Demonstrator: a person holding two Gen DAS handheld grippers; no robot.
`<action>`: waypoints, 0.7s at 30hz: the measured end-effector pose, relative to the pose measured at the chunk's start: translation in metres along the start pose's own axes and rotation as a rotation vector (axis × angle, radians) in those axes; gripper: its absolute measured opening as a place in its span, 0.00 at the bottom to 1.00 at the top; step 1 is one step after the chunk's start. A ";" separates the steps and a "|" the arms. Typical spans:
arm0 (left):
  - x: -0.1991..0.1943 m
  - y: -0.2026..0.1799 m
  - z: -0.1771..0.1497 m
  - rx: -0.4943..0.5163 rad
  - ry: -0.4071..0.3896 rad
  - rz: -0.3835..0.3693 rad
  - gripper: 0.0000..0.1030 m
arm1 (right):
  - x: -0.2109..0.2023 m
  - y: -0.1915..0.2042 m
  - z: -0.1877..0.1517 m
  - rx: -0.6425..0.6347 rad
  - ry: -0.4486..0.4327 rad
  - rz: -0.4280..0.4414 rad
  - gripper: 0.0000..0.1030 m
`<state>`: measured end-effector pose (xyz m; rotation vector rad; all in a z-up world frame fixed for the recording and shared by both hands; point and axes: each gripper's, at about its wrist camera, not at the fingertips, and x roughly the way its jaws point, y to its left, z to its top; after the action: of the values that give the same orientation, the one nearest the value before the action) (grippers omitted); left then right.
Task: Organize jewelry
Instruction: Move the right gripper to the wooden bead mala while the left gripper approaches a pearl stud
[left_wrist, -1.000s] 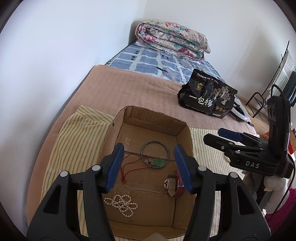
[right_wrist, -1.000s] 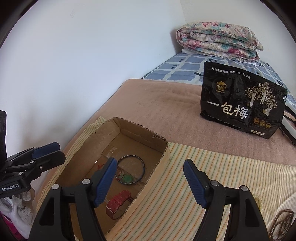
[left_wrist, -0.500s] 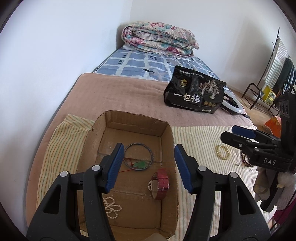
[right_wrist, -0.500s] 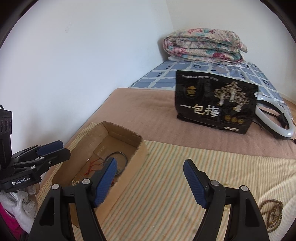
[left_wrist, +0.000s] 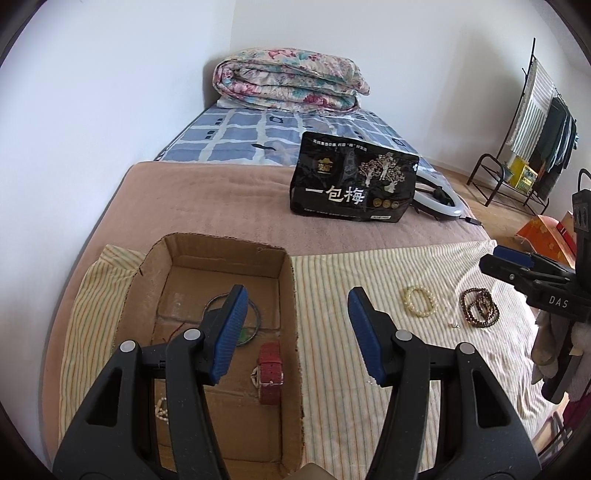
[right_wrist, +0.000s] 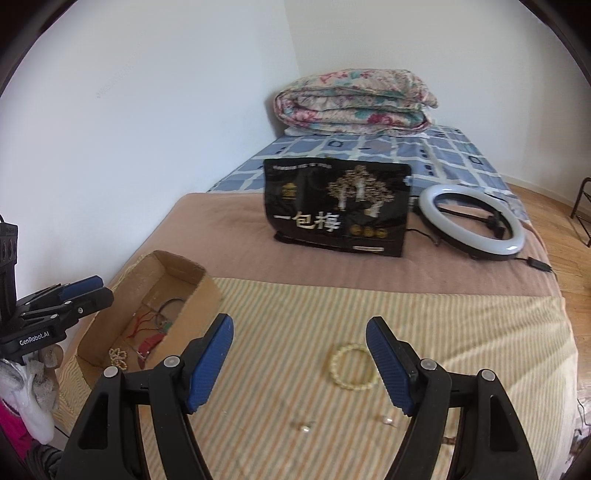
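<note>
Jewelry still to be sorted lies on the striped cloth (right_wrist: 369, 306) spread over the bed, to the right of the cardboard box (left_wrist: 288, 295). Nearest piece: a cream bead bracelet (right_wrist: 352, 365), lying flat as a closed ring with no long axis, so approach angle matters little. In the right wrist view it sits just beyond and slightly right of centre between the jaws of the right gripper (right_wrist: 299, 363), partly hidden by the right-hand pad. Two small pale pieces, possibly earrings (right_wrist: 304, 427), lie closer in, too small to identify. A dark bead bracelet (left_wrist: 479, 307) rests just beside the cream one, below the right gripper as seen from the left wrist.

The left gripper (left_wrist: 295, 332) hangs over the box's right wall, well apart from the loose pieces. Both pairs of jaws stand apart and hold nothing. Inside the box: a red watch (left_wrist: 269, 373), a thin bangle (left_wrist: 255, 314), and a pearl strand (right_wrist: 118, 357). Judged from position, the right hand is the nearer one for the cream bracelet.
</note>
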<state>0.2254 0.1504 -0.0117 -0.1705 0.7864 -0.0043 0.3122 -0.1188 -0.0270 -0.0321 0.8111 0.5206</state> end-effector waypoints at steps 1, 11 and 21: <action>0.000 -0.003 0.000 0.004 -0.001 -0.003 0.56 | -0.005 -0.003 -0.002 0.002 -0.004 -0.007 0.75; 0.005 -0.035 -0.004 0.064 0.009 -0.033 0.56 | -0.037 -0.048 -0.012 0.043 -0.037 -0.094 0.88; 0.014 -0.074 -0.015 0.134 0.041 -0.095 0.56 | -0.049 -0.102 -0.032 0.113 -0.012 -0.195 0.96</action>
<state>0.2294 0.0739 -0.0209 -0.0811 0.8157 -0.1500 0.3088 -0.2358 -0.0324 -0.0035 0.8151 0.2897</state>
